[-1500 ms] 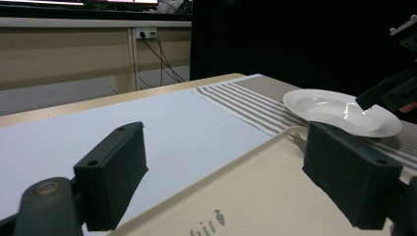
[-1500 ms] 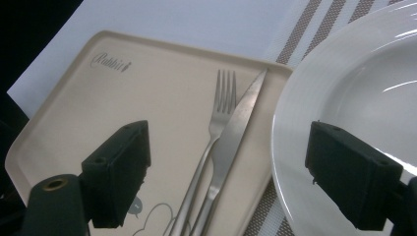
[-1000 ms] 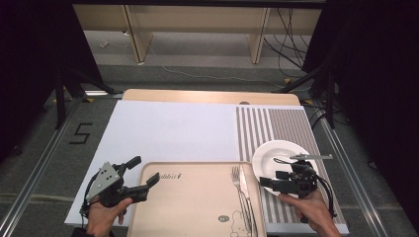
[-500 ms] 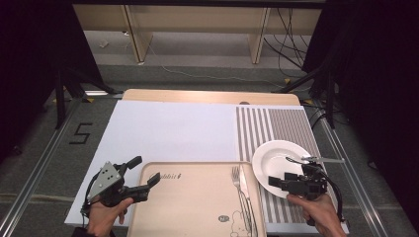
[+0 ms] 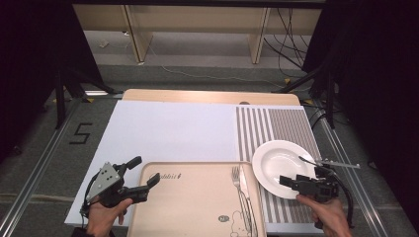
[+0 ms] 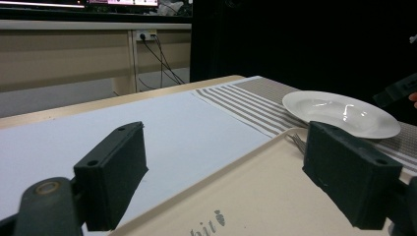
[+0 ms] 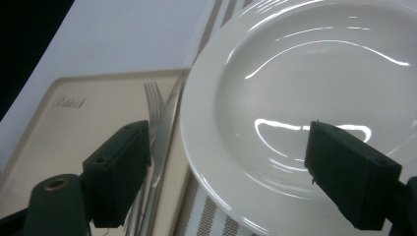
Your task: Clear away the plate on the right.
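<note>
Your left gripper (image 5: 141, 174) sits at the near left corner of the beige tray (image 5: 197, 197), its jaws spread wide with nothing between them; in the left gripper view one jaw hangs over the white mat (image 6: 162, 128) and the other over the tray's surface, so the tray's left rim runs between them. Your left hand (image 5: 101, 215) grips the tool from below, and the grey three-cornered plate lies on top. Your right gripper (image 5: 291, 181) hovers at the near edge of the white plate (image 5: 281, 160), jaws parted and holding nothing; in the right gripper view the plate's near left rim passes between them, but you cannot tell from these views whether either jaw touches it. The plate rests on the grey striped placemat (image 5: 279, 128), just beside the tray's right edge. A fork (image 5: 238, 178) and a knife (image 5: 246, 195) lie side by side along the right side of the tray, close to the plate. The tray carries small printed lettering near its far left corner and a little drawing near its near edge.
</note>
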### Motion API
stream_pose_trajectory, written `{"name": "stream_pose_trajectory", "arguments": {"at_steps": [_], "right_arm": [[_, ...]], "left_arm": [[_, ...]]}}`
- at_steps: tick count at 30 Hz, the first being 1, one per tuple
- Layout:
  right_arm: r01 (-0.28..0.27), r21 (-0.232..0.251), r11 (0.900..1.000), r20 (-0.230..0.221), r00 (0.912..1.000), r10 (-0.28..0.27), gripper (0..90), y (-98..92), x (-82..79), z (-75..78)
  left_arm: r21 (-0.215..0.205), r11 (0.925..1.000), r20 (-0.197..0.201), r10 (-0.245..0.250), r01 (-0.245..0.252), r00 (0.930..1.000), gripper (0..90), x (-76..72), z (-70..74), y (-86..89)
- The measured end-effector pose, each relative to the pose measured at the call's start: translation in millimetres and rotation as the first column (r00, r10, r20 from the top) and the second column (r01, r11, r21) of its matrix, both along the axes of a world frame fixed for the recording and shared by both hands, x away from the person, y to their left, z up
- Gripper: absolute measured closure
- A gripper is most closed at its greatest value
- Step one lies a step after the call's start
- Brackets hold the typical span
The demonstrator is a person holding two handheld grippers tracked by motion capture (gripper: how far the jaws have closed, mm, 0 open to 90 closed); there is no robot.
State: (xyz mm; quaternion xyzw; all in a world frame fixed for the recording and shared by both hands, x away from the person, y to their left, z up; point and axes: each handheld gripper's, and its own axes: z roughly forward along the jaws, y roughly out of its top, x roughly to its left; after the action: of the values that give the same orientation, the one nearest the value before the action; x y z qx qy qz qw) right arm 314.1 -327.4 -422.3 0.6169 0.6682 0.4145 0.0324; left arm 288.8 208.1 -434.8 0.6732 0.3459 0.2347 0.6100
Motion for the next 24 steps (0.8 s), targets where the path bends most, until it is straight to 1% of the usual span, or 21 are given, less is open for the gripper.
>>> {"name": "stream_pose_trajectory", "arguments": {"at_steps": [1,3,4,6,7,8,9,10,12,13,16,17,18,19,20,21,22,23,24], "right_arm": [[0.019,0.011,1.0,0.007,0.9998,-0.019,19.3,-2.2,-0.3,-0.6],[0.041,0.013,0.999,-0.002,0.9992,-0.041,19.3,-7.5,-1.7,0.2],[0.046,0.017,0.999,0.007,0.9989,-0.046,19.4,-8.8,-1.9,-0.8],[0.054,0.016,0.998,0.006,0.9985,-0.054,19.5,-12.4,-2.9,-1.5],[0.056,0.013,0.998,-0.004,0.9984,-0.056,19.6,-14.3,-3.5,-1.4],[0.072,0.017,0.997,-0.001,0.9974,-0.072,19.7,-16.5,-4.1,-2.5],[0.08,0.035,0.996,-0.022,0.9966,-0.08,19.7,-18.8,-5.3,-0.9],[0.092,0.036,0.995,-0.023,0.9956,-0.091,19.8,-20.4,-5.8,-0.7],[0.119,0.023,0.993,-0.009,0.9929,-0.118,20.3,-25.6,-6.5,-3.0],[0.13,0.027,0.991,-0.018,0.9914,-0.13,20.4,-28.1,-7.5,-2.6],[0.158,0.03,0.987,-0.023,0.9874,-0.157,20.6,-34.7,-10.0,-4.9],[0.162,0.028,0.986,-0.032,0.9864,-0.161,20.8,-36.9,-11.1,-4.8],[0.169,0.035,0.985,-0.03,0.9853,-0.168,21.1,-39.4,-12.0,-5.5],[0.164,0.03,0.986,-0.029,0.9862,-0.163,21.1,-41.3,-12.3,-6.1],[0.18,0.033,0.983,-0.038,0.9831,-0.179,21.1,-41.8,-12.6,-6.7],[0.192,0.035,0.981,-0.056,0.9802,-0.19,21.1,-42.9,-13.4,-7.0],[0.177,0.026,0.984,-0.038,0.9837,-0.176,21.2,-45.3,-13.2,-8.8],[0.175,0.039,0.984,-0.051,0.9836,-0.173,21.1,-46.2,-14.7,-7.2],[0.201,0.053,0.978,-0.074,0.9777,-0.197,21.1,-45.5,-15.6,-6.5]], "left_arm": [[-0.002,1.0,0.0,0.001,-0.001,1.0,16.0,0.0,0.0,0.1],[-0.001,1.0,-0.001,0.005,-0.005,1.0,16.0,0.5,-0.2,0.9],[0.001,1.0,-0.002,0.006,-0.006,1.0,16.0,0.7,-0.4,1.1],[0.002,1.0,-0.002,0.005,-0.005,1.0,16.0,0.9,-0.3,1.0],[-0.001,1.0,0.0,0.005,-0.005,1.0,16.0,0.6,0.0,0.4],[0.0,1.0,0.002,0.003,-0.003,1.0,16.0,0.4,0.1,0.1],[0.001,1.0,0.001,0.004,-0.004,1.0,16.0,0.3,0.1,0.0],[0.001,1.0,0.001,0.003,-0.003,1.0,16.0,0.3,0.0,0.1],[-0.001,1.0,-0.001,0.004,-0.004,1.0,16.0,0.3,-0.2,0.5],[0.0,1.0,-0.001,0.005,-0.005,1.0,16.0,0.2,-0.3,0.9],[0.0,1.0,0.005,0.005,-0.005,1.0,16.0,0.0,0.1,1.3],[-0.002,1.0,0.005,0.005,-0.005,1.0,16.0,-0.1,0.2,1.1],[-0.002,1.0,0.005,0.005,-0.005,1.0,16.0,-0.1,0.2,1.1],[-0.002,1.0,0.004,0.005,-0.005,1.0,16.0,-0.1,0.2,0.8],[-0.001,1.0,0.004,0.004,-0.004,1.0,16.0,-0.1,0.3,0.6],[0.001,1.0,0.004,0.004,-0.004,1.0,16.0,-0.1,0.4,0.5],[0.001,1.0,0.004,0.004,-0.004,1.0,16.0,0.0,0.5,0.4],[0.001,1.0,0.003,0.004,-0.004,1.0,16.0,0.3,0.5,0.2],[-0.001,1.0,0.002,0.002,-0.002,1.0,16.0,0.6,0.3,0.0]]}}
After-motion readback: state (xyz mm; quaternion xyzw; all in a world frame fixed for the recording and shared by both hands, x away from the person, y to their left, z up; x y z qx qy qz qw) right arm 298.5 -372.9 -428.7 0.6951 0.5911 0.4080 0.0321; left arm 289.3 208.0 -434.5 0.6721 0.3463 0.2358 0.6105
